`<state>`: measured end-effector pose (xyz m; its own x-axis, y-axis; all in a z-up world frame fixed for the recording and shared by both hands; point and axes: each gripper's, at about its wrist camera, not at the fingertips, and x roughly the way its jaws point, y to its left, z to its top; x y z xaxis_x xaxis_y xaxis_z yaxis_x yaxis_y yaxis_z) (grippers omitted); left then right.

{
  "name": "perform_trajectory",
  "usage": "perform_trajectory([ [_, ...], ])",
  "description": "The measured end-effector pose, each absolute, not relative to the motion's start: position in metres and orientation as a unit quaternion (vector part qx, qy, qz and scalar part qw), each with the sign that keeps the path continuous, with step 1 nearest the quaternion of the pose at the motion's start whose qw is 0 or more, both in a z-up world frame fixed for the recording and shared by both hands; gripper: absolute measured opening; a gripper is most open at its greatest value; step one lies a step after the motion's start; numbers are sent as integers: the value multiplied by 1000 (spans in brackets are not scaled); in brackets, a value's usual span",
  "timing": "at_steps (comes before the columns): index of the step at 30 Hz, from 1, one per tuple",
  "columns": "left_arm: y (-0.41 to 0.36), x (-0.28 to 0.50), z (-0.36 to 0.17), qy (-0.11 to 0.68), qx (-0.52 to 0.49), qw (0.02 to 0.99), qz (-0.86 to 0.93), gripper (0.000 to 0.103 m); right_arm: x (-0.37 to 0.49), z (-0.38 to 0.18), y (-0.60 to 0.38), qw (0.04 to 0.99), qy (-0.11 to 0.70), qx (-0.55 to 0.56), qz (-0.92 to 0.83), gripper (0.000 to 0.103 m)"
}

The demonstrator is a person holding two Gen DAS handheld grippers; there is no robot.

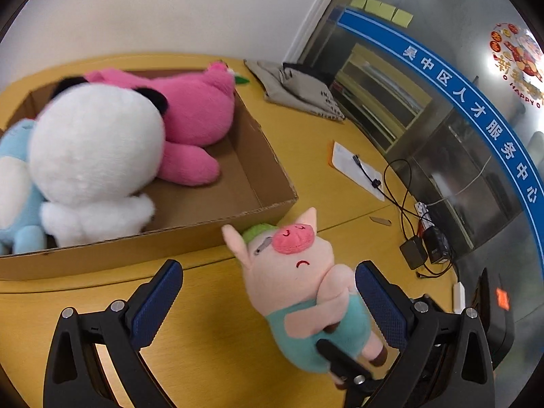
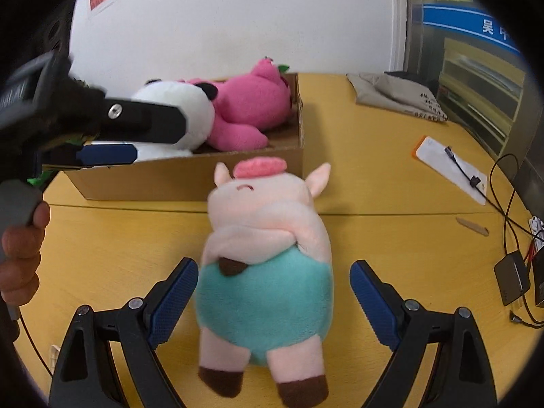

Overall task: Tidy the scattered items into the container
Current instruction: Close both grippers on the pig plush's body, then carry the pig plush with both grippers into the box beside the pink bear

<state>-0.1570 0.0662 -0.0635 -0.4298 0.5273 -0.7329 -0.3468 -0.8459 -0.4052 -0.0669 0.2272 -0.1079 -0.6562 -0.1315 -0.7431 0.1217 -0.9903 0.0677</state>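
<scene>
A pale pink pig plush [image 2: 265, 251] with a teal body lies on the yellow table, head toward the cardboard box [image 2: 190, 176]. My right gripper [image 2: 273, 292] is open, its blue pads on either side of the pig's teal belly, not pressing it. My left gripper [image 1: 268, 292] is open; the pig [image 1: 299, 272] lies against its right pad, and the right gripper's finger tip [image 1: 340, 363] reaches the pig's legs. The box [image 1: 238, 238] holds a white panda plush [image 1: 98, 146], a pink plush [image 1: 200, 112] and a light blue plush [image 1: 13, 187]. The left gripper [image 2: 112, 136] also shows in the right wrist view, over the box's near left.
A folded grey cloth bag [image 1: 299, 88] lies behind the box. A white and orange card [image 1: 357, 166], black cables [image 1: 404, 183] and black adapters [image 1: 421, 248] sit on the table's right. A small wooden stick [image 2: 472, 226] lies nearby. A hand [image 2: 20, 258] grips the left tool.
</scene>
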Motion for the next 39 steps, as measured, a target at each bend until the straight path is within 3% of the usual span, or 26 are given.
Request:
perform_trajectory([
  [5,88,-179,-92,-99,-498,265,820,103,-69,-123,229,115,-21,422,-899,91],
  [13,107,-184,-127,-112,-531,289,789,102,-54,-134,233,144,-43,418,-896,74],
  [19,107,-179,-129,-135,-541,317,767,87,-39,-134,236,154,-55,398,-903,67],
  [24,103,-170,-102,-112,-526,316,782,84,-33,-123,234,171,-58,370,-911,64],
  [31,86,-167,-23,-82,-459,318,826,84,-33,-70,222,189,-59,294,-935,64],
  [39,75,-241,56,-27,-390,308,867,84,-105,-7,205,207,-46,220,-952,64],
])
